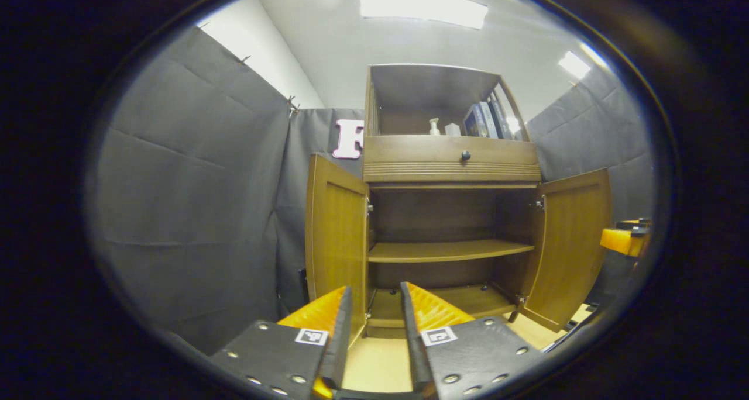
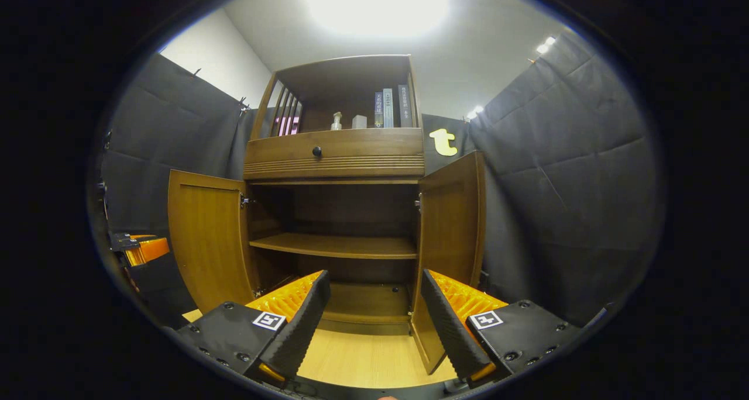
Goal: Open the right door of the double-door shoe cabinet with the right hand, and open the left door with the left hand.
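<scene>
Nearest in the left gripper view, the left tongs hang released, fingers parted with nothing between them, over the pale wooden floor. In the right gripper view, the right tongs are spread wider, likewise holding nothing.

Just beyond stands the double-door shoe cabinet, both doors swung out. The left door stands nearly edge-on close ahead of the left tongs; the right door stands just beside the right tongs' outer finger. Inside, the middle shelf and the bottom board are bare wood.

Above the doors runs a drawer with a dark knob, closed. Higher, the open top compartment holds a small pale bottle, a white box and a few upright books.

The left gripper view catches the other tongs at its right edge, past the right door. The right gripper view catches the other tongs at its left edge, beside the left door, and the slatted side of the top compartment.
</scene>
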Action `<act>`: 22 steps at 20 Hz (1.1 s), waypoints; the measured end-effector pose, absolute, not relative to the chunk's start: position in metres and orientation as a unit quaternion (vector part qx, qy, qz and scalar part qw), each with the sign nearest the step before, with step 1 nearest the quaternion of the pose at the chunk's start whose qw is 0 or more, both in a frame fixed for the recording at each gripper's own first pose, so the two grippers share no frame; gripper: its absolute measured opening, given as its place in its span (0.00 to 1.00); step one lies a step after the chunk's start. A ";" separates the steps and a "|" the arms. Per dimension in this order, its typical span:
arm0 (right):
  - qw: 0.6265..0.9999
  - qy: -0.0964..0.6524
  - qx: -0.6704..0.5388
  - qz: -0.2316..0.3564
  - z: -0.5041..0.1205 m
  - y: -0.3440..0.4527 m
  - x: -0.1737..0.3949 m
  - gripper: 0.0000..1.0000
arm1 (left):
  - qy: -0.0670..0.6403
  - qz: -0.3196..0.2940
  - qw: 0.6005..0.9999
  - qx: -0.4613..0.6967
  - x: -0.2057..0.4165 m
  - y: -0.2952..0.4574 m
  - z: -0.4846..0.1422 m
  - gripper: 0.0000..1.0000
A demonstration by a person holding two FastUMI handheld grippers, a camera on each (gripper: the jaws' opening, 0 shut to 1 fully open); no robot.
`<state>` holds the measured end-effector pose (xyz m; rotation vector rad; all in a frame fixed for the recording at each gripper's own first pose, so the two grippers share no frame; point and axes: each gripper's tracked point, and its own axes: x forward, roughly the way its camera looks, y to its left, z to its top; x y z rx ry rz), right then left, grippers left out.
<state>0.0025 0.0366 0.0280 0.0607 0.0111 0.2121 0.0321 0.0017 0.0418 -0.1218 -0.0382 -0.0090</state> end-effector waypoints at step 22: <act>0.996 -0.007 0.039 0.079 0.022 0.017 0.003 0.94 | -0.047 0.033 0.998 -0.032 -0.004 0.004 0.063 0.84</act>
